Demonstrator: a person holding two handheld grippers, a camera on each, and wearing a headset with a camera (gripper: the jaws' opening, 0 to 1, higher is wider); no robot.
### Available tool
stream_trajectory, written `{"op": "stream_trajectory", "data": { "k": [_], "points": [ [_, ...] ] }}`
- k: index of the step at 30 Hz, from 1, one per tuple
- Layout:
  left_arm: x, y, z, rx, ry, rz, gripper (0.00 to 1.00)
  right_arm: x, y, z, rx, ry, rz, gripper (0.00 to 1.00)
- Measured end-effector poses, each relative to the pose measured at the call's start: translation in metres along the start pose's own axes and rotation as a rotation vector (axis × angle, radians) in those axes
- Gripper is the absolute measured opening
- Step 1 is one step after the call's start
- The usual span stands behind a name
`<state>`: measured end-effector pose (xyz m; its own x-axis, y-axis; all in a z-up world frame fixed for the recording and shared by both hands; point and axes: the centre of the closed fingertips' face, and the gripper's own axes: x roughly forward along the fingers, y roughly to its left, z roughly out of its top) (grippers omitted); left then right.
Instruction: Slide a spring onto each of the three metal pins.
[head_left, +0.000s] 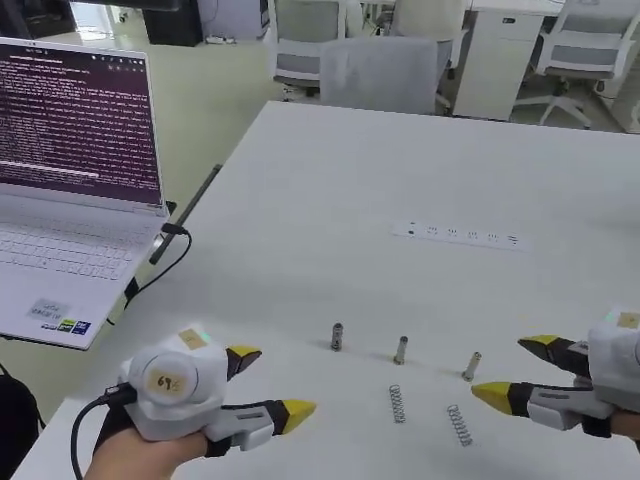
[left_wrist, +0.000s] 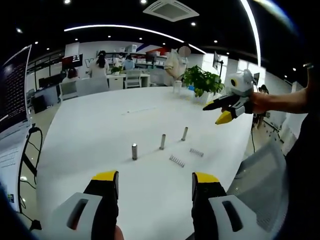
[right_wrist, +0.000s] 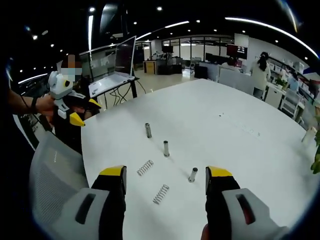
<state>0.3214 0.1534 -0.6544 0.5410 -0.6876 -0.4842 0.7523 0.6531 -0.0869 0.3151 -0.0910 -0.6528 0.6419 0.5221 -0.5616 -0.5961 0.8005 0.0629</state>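
— On the white desk (head_left: 400, 170), what is laid out?
— Three metal pins are stood upright in a row: the left pin (head_left: 337, 336), the middle pin (head_left: 401, 349) and the right pin (head_left: 471, 366). All three are seen bare.
— And the springs?
— Two are seen, laid flat on the desk on the near side of the row. The first spring (head_left: 397, 403) is placed just in front of the middle pin. The second spring (head_left: 459, 424) is laid at a slant, in front of the right pin. Neither is touched by a pin or by a tool.
— How are the tools held?
— The left tool (head_left: 278, 382) is held above the near left part of the desk, its yellow-tipped jaws spread wide with nothing between them. The right tool (head_left: 505, 367) is held at the right edge of the head view, beside the right pin, jaws likewise parted wide and nothing gripped.
— What else is seen?
— An open laptop (head_left: 70, 180) is set beside the desk's left edge, and a white power strip (head_left: 460, 236) is laid on the desk beyond the pins.
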Motion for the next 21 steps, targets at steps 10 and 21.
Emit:
{"op": "stream_trajectory", "data": {
  "k": [10, 21],
  "points": [
    [0.005, -0.001, 0.007, -0.005, -0.013, -0.015, 0.56, -0.017, 0.005, -0.008, 0.06, -0.038, -0.031, 0.67],
    [0.016, -0.004, 0.01, -0.004, -0.011, -0.041, 0.58, -0.021, 0.014, -0.022, 0.104, -0.032, -0.032, 0.7]
  ]
}}
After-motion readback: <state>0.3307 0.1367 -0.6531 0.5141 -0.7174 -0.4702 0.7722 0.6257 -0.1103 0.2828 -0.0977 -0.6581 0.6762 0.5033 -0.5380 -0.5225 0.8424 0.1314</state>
